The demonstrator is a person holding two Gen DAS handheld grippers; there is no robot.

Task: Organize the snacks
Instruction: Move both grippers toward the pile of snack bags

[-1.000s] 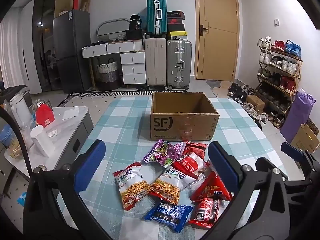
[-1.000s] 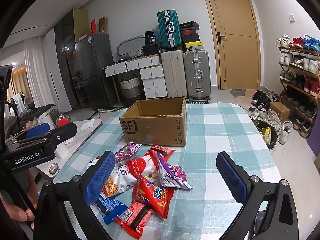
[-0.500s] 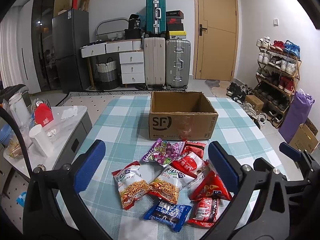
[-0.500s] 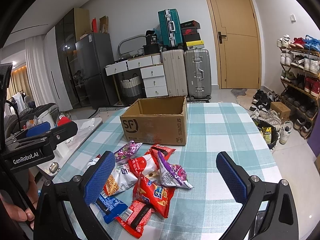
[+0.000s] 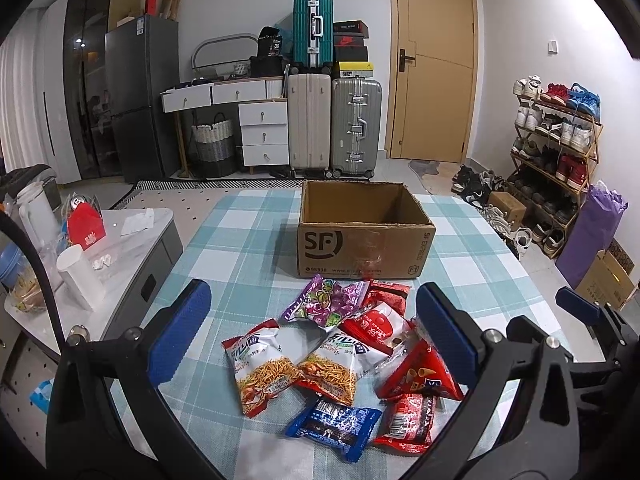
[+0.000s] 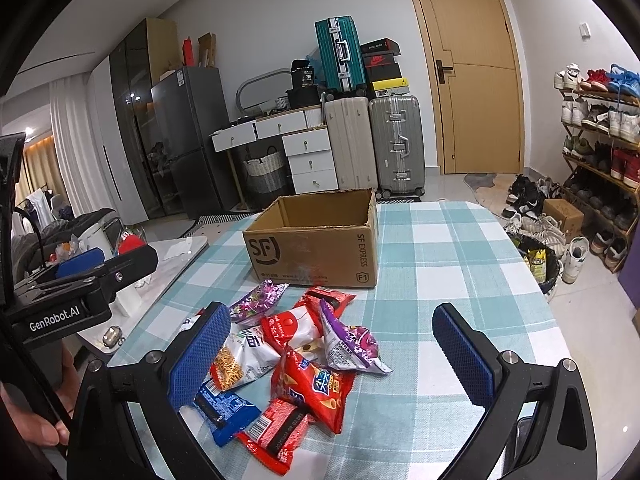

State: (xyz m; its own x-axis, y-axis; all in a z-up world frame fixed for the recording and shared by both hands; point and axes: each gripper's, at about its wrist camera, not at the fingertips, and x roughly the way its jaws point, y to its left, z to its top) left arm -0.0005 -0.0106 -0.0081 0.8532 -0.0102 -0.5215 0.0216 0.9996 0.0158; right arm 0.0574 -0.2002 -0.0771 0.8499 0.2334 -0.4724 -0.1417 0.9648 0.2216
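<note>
An open, empty SF cardboard box (image 5: 362, 236) (image 6: 316, 246) stands on the checked tablecloth (image 5: 240, 248). In front of it lies a pile of snack packets: a purple one (image 5: 324, 300), two white noodle packets (image 5: 262, 364), a red-and-white one (image 5: 376, 326), a red triangular chips bag (image 5: 418, 376) (image 6: 314, 386), a blue bar (image 5: 334, 428) (image 6: 224, 406) and a red bar (image 5: 408, 420). My left gripper (image 5: 312, 340) is open and empty, hovering over the pile. My right gripper (image 6: 332, 354) is open and empty, over the pile's right side.
A low grey side table (image 5: 132, 236) with cups, a kettle and a red packet stands left of the table. Suitcases (image 5: 334, 124), drawers and a door are behind. A shoe rack (image 5: 560, 144) and boxes are at the right.
Both grippers stay open and nearly still; the views have shifted only slightly.
</note>
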